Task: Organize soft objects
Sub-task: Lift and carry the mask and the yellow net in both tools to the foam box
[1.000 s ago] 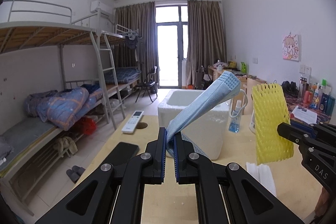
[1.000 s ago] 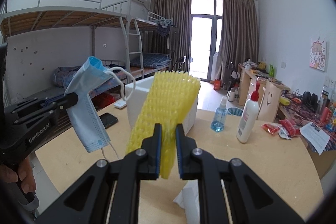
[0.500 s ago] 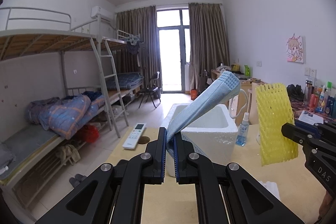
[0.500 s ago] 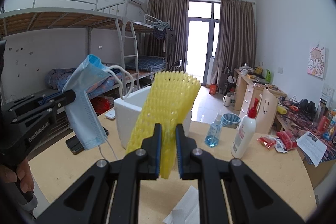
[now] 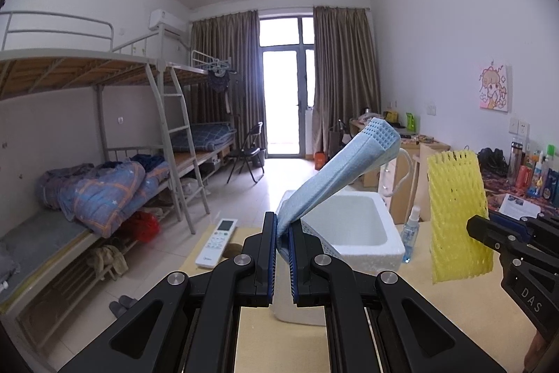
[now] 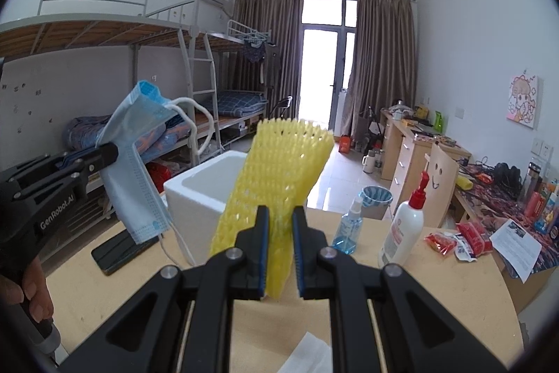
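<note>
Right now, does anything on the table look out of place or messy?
Mostly tidy. A loose white tissue lies crumpled near the table's front edge, and red snack packets are scattered at the right, beside the upright lotion bottle.

Pleated cloth mask (image 5: 344, 170), yellow foam netting (image 6: 279, 170), matt

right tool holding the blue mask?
No, the right tool is clamped on the yellow foam net; the face mask is in the left tool.

The white tissue (image 6: 307, 355) is cut off by the bottom edge, partly behind the tool.
</note>
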`<act>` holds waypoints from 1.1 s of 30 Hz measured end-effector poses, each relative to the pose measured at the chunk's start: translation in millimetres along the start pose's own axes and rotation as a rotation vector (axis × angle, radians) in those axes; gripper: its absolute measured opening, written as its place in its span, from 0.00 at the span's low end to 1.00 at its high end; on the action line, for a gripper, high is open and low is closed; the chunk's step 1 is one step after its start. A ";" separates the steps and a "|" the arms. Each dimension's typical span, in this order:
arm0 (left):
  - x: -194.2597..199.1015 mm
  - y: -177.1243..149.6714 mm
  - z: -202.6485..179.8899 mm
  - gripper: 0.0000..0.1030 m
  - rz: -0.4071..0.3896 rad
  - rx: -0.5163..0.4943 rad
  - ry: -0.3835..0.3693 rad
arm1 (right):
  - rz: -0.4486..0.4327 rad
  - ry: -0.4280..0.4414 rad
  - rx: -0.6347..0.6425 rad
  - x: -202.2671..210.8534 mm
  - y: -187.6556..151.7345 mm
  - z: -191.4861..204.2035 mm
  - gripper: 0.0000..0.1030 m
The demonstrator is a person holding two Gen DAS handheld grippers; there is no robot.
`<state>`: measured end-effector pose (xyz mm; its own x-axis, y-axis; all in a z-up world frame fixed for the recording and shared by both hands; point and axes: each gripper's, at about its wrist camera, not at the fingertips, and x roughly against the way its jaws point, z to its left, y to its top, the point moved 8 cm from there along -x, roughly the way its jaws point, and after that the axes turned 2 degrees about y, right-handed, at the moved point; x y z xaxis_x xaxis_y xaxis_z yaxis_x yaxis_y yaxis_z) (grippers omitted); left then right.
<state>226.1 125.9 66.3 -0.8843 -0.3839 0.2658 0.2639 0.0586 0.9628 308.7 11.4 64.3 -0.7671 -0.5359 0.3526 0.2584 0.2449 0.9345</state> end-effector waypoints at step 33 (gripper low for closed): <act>-84.8 37.4 1.9 0.06 0.038 0.009 -0.001 | 0.016 -0.001 -0.016 -77.2 45.2 -10.8 0.15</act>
<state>310.2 162.4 79.9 -0.8740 -0.3804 0.3023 0.2939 0.0816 0.9523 385.9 55.1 79.8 -0.7636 -0.5311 0.3673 0.2801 0.2401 0.9295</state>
